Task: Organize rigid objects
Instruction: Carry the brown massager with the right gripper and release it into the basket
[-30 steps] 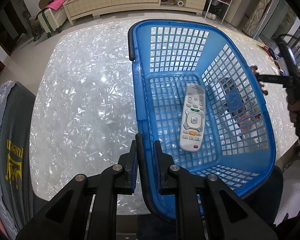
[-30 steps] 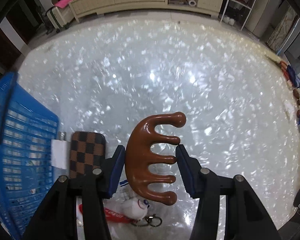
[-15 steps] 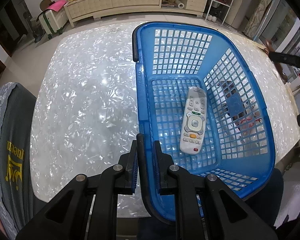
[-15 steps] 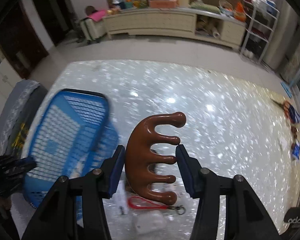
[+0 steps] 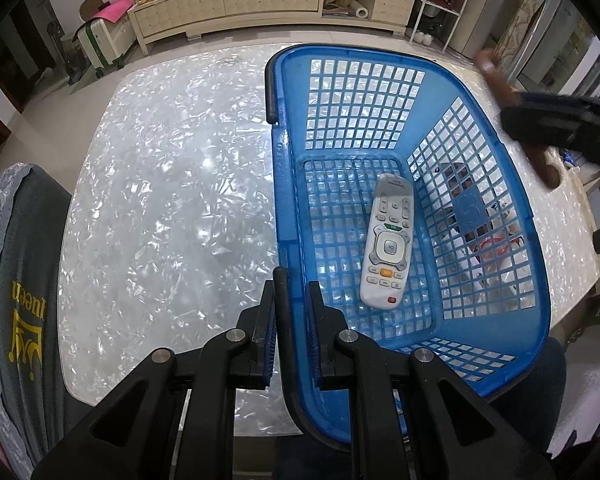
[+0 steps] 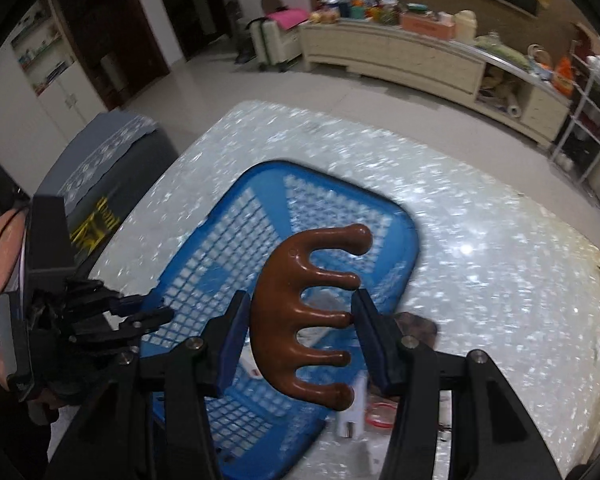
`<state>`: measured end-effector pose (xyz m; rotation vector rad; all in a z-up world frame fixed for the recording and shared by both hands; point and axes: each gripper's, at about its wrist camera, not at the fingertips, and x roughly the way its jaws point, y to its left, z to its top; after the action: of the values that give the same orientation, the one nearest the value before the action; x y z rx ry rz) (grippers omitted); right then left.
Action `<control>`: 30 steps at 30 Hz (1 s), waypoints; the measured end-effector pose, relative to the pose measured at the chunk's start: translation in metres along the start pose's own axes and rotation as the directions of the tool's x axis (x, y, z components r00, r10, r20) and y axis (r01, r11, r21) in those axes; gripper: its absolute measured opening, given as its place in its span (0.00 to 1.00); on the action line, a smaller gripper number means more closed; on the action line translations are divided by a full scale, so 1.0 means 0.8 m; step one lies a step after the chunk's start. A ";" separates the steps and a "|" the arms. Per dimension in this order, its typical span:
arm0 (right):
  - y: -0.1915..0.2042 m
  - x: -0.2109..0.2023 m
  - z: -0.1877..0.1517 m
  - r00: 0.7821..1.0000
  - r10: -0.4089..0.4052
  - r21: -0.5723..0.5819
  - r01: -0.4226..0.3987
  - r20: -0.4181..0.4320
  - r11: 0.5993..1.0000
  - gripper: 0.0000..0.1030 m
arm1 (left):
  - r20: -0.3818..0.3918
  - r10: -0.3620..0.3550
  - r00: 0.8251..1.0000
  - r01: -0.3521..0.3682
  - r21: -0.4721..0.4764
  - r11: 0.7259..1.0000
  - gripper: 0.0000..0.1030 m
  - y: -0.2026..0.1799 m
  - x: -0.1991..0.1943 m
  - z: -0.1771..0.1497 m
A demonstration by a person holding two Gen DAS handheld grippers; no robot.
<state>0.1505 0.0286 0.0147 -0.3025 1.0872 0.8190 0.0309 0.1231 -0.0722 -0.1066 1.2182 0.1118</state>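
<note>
- Wooden comb (image 6: pixel 300 312), brown with five thick rounded prongs, is sitting between the jaws of the right gripper (image 6: pixel 300 336), which is partly open and pressing on it from both sides.
- Its curved spine is lying against the left pad while the prongs are pointing to the right in the right wrist view, one prong tip touching the right pad; its long axis is running up and down that picture, along the gripper's fingers.
- It is hanging in the air above the blue basket (image 6: pixel 204 280), which is standing on the shiny white bench (image 6: pixel 480 280).
- In the left wrist view the comb (image 5: pixel 500 80) is showing as a blurred brown shape by the basket's (image 5: pixel 380 56) far right rim.
- Left gripper (image 5: pixel 290 344) is clamping nearly shut on the basket's near left rim, one pad outside and one inside.
- White remote (image 5: pixel 388 244) is lying flat on the basket floor, its long axis running from near to far, tilted slightly right.
- Small things beside the basket's right wall are too blurred to tell.
</note>
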 end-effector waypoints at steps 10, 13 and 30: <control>0.024 0.068 -0.010 0.996 0.025 -0.077 -0.032 -0.091 0.997 0.48 | -0.004 -0.001 1.000 0.001 0.007 1.000 0.15 0.000 0.000 -0.001; 0.026 0.081 -0.012 0.995 0.022 -0.095 -0.031 -0.098 0.995 0.48 | -0.005 -0.001 1.000 0.001 0.008 1.000 0.15 0.000 0.000 -0.002; 0.027 0.099 -0.012 0.993 0.035 -0.093 -0.045 -0.115 0.995 0.49 | -0.014 0.001 1.000 -0.001 0.010 1.000 0.15 0.000 -0.001 -0.003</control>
<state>0.1460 0.0722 -0.0551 -0.4122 1.1648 0.8997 0.0287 0.1227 -0.0721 -0.0986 1.2324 0.1058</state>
